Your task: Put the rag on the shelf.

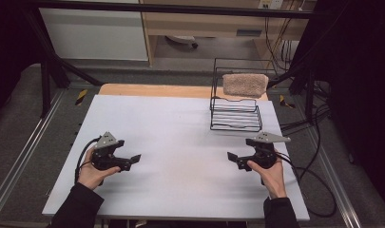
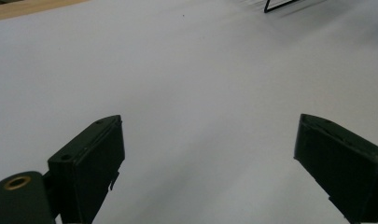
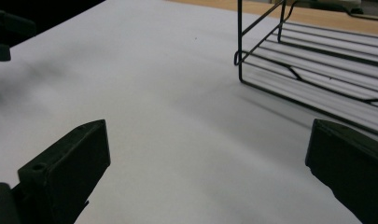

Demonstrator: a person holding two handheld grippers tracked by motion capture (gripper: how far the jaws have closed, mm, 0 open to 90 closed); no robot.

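Left gripper [image 1: 133, 160] low over white table [image 1: 180, 142], jaws wide, empty. Right gripper [image 1: 234, 159] same, gaping, empty. Wire rack [image 1: 235, 114] at one o'clock, beige towel [image 1: 245, 84] draped on it.

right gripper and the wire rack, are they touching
Apart. The high view shows bare white table between the right gripper and the wire rack; the gripper's jaws stand open and empty.

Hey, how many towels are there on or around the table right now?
1. A single beige towel is draped over the upper tier of the black wire rack at the table's far right. None elsewhere that I can see; nothing looks hidden.
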